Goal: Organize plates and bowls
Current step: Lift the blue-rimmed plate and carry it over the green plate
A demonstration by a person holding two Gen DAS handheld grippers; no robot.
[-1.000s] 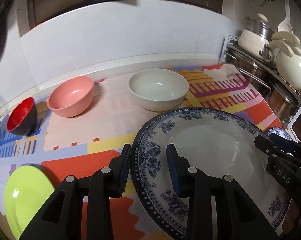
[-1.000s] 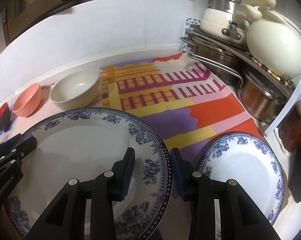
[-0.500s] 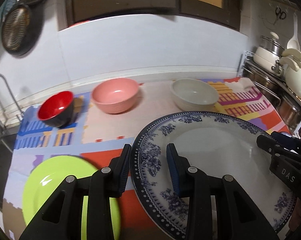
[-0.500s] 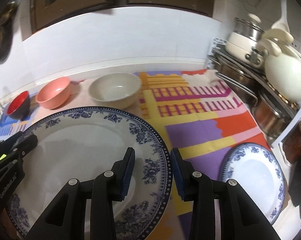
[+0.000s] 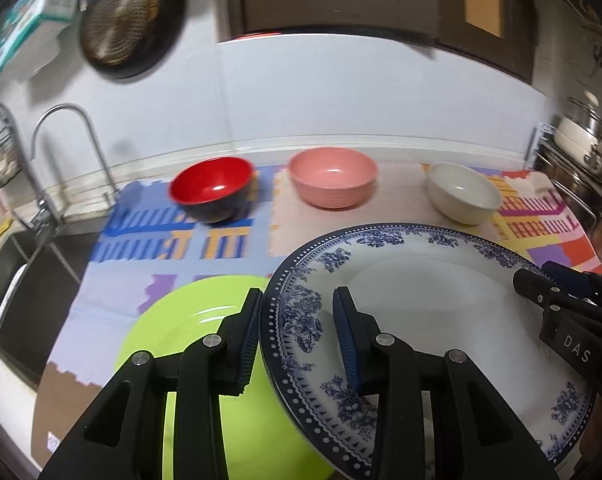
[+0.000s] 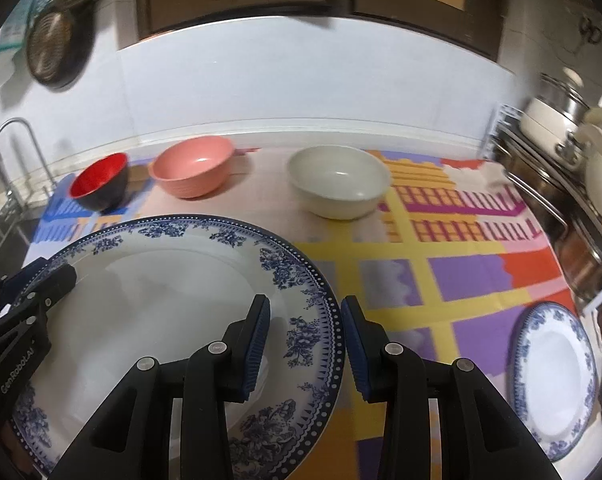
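A large blue-and-white plate (image 5: pixel 429 300) (image 6: pixel 149 300) is held in the air between both grippers. My left gripper (image 5: pixel 297 344) is shut on its left rim. My right gripper (image 6: pixel 305 344) is shut on its right rim. A lime green plate (image 5: pixel 181 344) lies on the mat below the left gripper, partly under the held plate. A smaller blue-and-white plate (image 6: pixel 553 384) lies at the right. A red bowl (image 5: pixel 211 188) (image 6: pixel 99 180), a pink bowl (image 5: pixel 333 180) (image 6: pixel 193 170) and a cream bowl (image 5: pixel 463 192) (image 6: pixel 339 180) stand in a row at the back.
A colourful mat (image 6: pixel 441 248) covers the counter. A sink with a tap (image 5: pixel 61 136) is at the left. A rack of pots and a cream kettle (image 6: pixel 573 152) stands at the right. A pan (image 5: pixel 121 20) hangs on the wall.
Both grippers have carried the large plate up and to the left. The green plate has come under it, and the small blue-and-white plate has fallen away to the right.
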